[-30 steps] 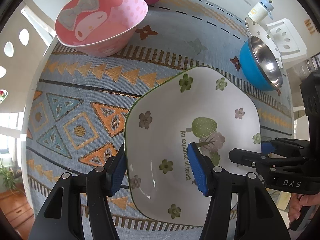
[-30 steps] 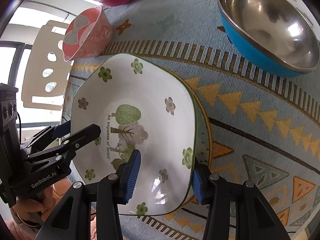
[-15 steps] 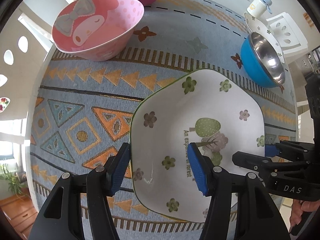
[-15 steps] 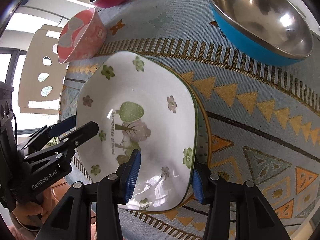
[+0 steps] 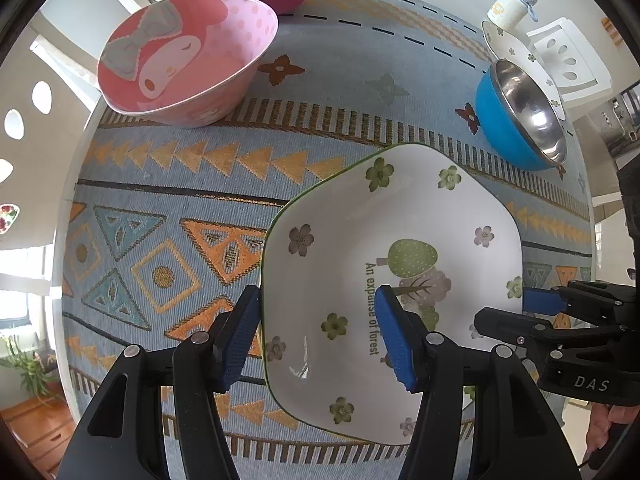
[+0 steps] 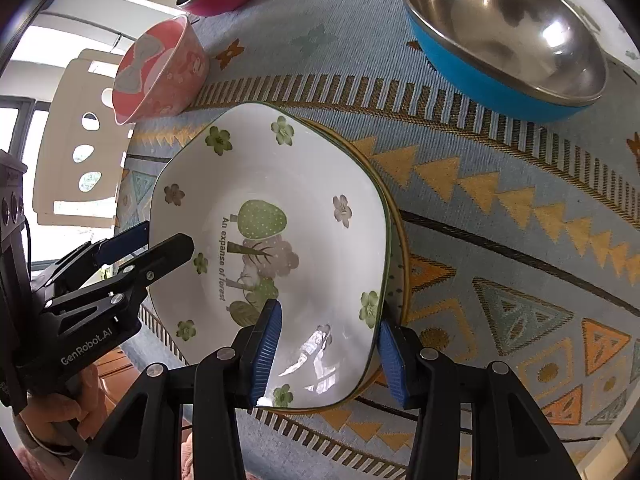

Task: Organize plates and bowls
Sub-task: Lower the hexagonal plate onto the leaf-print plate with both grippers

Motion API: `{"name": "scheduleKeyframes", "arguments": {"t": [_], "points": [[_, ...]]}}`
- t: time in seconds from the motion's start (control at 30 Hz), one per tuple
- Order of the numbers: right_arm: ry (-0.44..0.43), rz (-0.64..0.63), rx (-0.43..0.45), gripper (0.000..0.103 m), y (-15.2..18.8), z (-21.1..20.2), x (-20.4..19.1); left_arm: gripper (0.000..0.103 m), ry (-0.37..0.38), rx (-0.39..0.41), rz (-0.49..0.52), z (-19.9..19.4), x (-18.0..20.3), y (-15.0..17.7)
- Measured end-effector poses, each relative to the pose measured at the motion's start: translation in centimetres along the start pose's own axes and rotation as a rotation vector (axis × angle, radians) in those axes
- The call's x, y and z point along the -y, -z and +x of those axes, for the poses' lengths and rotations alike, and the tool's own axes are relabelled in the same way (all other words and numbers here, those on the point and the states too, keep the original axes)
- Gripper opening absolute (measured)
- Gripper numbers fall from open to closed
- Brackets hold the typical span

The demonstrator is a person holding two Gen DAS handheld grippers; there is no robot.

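Bright daylight; the windows (image 6: 24,128) at the left are blown out. Glare streaks the white plate (image 6: 312,344) and steel bowl (image 6: 520,28). Sharp centre, with strong fisheye bending and dark corners.

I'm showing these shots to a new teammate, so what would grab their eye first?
First, the white six-sided plate with flowers and a tree print, near the table's front edge, with the left gripper and right gripper straddling opposite rims. Next, the pink cartoon-face bowl at the far left and the blue steel-lined bowl at the far right.
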State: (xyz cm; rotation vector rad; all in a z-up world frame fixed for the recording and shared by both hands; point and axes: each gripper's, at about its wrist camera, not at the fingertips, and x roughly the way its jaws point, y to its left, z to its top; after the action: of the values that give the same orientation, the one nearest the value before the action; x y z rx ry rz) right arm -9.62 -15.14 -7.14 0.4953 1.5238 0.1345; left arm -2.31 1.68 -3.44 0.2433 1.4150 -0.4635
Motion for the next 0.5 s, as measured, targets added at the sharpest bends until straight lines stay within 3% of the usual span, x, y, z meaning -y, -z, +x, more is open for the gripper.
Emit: {"name": "scheduleKeyframes", "arguments": {"t": [0.5], "points": [[-0.027, -0.008, -0.003, 0.046, 0.01, -0.59, 0.67, 0.055, -0.012, -0.02, -0.008, 0.37, 0.07, -0.34]]}}
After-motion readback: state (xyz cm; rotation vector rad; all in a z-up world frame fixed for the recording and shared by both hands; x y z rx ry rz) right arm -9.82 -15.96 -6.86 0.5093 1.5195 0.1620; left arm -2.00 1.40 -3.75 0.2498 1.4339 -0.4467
